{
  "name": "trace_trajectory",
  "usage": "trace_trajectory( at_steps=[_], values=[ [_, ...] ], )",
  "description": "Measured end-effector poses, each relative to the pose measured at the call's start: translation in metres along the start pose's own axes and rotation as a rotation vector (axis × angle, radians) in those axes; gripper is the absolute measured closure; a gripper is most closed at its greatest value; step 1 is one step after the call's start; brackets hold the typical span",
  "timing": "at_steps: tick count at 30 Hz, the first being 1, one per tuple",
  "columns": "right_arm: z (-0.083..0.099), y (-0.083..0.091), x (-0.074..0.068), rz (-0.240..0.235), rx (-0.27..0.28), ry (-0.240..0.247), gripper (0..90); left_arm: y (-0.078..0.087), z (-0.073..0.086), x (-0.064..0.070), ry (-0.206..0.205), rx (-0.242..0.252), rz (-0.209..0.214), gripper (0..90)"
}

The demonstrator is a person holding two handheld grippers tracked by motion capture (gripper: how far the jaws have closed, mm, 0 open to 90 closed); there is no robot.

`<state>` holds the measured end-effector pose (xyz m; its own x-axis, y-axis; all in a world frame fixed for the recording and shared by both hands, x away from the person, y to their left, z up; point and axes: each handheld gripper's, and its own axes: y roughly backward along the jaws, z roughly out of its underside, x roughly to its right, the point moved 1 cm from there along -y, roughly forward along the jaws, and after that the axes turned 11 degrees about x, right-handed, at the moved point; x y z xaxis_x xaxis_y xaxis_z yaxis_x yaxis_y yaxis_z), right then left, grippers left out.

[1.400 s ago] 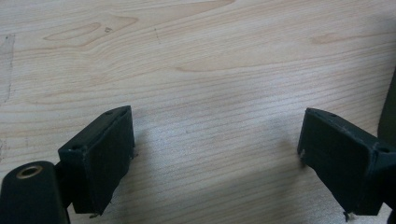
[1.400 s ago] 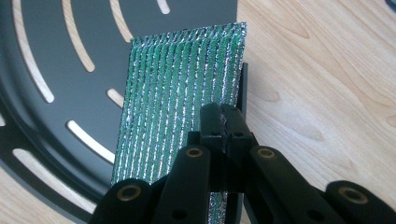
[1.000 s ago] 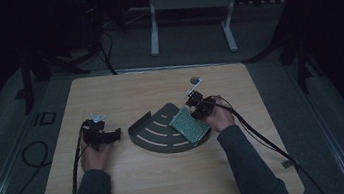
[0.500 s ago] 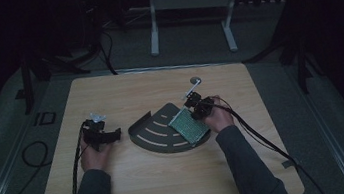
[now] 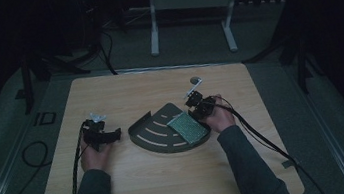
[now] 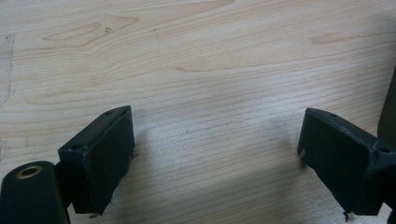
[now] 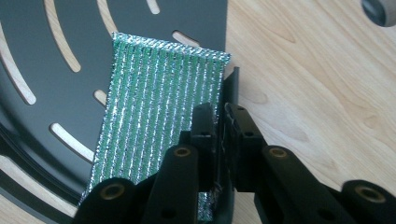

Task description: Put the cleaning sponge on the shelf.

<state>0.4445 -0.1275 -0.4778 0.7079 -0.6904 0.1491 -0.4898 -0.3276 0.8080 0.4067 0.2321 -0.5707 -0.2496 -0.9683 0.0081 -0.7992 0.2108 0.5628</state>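
**A:** How far along are you, judging by what's on the table?

**B:** Start with what is nearest. Your right gripper (image 7: 220, 140) has its jaws closed on the near right edge of the green mesh pad (image 7: 159, 116); they pinch the pad's border, and possibly the raised side wall of the dark slotted tray (image 7: 70, 93) along with it, though I cannot tell for certain. So the grasp looks made, and the pad lies flat on the tray, stretching away from your jaws across the slots.

**A:** And my other hand?

**B:** Your left gripper (image 6: 215, 154) has its jaws wide apart with nothing between them, just bare wooden table (image 6: 196, 60) beneath. From above, it (image 5: 102, 135) sits just off the tray's (image 5: 157, 134) left end, well apart from the pad (image 5: 187, 126).

**A:** What's left, then?

**B:** I judge the pad is placed or about to be lifted; either way the right hand must release or carry it. Farther off, a small round metal piece (image 5: 197, 80) rests beyond your right gripper (image 5: 199, 104), untouched.
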Motion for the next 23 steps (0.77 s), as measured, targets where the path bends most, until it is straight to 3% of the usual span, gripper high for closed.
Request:
trace_trajectory(
  at_steps=[9, 16, 23],
  values=[
    [-0.002, 0.019, 0.008, 0.001, 0.054, -0.033, 74.7, 0.000, 0.000, 0.000, 0.000, 0.000, 0.000, 11.5],
    [-0.002, 0.032, 0.020, 0.029, 0.083, -0.054, 72.3, 0.000, 0.000, 0.000, 0.001, 0.001, 0.000, 11.5],
    [0.009, 0.040, 0.036, 0.034, 0.110, -0.102, 67.8, 0.000, 0.000, 0.000, 0.001, 0.001, 0.000, 11.5]
  ],
)
